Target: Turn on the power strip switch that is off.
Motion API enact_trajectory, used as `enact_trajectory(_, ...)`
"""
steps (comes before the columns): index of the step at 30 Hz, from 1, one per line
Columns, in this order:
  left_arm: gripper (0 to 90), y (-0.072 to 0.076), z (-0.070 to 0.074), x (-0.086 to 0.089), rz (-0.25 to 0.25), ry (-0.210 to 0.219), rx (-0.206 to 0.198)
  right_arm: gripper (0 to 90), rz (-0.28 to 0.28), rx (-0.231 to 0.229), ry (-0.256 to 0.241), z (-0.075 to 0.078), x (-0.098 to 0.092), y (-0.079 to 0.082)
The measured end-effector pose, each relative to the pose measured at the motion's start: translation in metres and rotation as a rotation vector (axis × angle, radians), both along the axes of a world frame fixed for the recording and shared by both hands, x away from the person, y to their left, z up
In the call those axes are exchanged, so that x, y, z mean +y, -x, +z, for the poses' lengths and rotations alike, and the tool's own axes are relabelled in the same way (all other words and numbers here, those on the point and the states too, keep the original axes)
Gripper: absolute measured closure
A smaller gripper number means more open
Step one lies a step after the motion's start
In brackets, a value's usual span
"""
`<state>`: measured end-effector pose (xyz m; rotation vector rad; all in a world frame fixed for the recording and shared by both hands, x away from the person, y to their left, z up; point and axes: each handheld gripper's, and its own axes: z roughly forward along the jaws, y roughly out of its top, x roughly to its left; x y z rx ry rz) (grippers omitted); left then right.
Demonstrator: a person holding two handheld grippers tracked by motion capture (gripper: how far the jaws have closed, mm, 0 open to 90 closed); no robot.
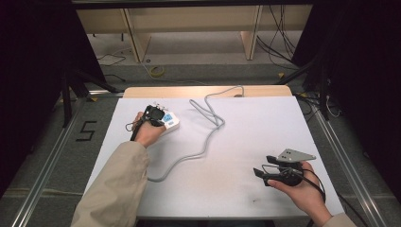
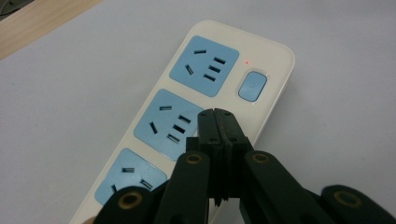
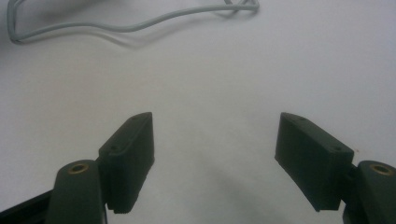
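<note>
Beige sleeve (image 1: 116, 189); black tools, brass-looking rivets; right tool (image 1: 259, 176) grey triangular plate

Your high view looks down on the whole tabletop (image 1: 236, 189); each gripper view sits close above it, both apparently sharing its white surface.

The grey cable (image 1: 208, 127) snakes down the frame's middle; the surface (image 1: 265, 127) right of it lies open.

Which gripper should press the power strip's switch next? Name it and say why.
Left. The left gripper, jaws shut, hangs over the power strip just short of its blue switch. The right gripper is open over bare table, far off.
</note>
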<state>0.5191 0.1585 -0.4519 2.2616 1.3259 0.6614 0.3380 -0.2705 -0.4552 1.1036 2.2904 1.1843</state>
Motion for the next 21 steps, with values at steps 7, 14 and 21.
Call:
enact_trajectory(7, 89.7, -0.0002, -0.0003, 0.0001, 0.008, 0.011, -0.003, 28.6, 0.000, 0.000, -0.001, 0.0001, -0.0001, 0.0002)
enact_trajectory(14, 84.0, 0.0008, 0.0020, 0.0021, 0.010, 0.019, -0.008, 28.6, 0.001, 0.000, 0.000, 0.0002, -0.0003, 0.0000)
enact_trajectory(21, 78.4, 0.0043, 0.0096, 0.0051, 0.016, 0.034, -0.040, 28.6, 0.000, 0.000, -0.001, 0.0001, 0.0002, 0.0001)
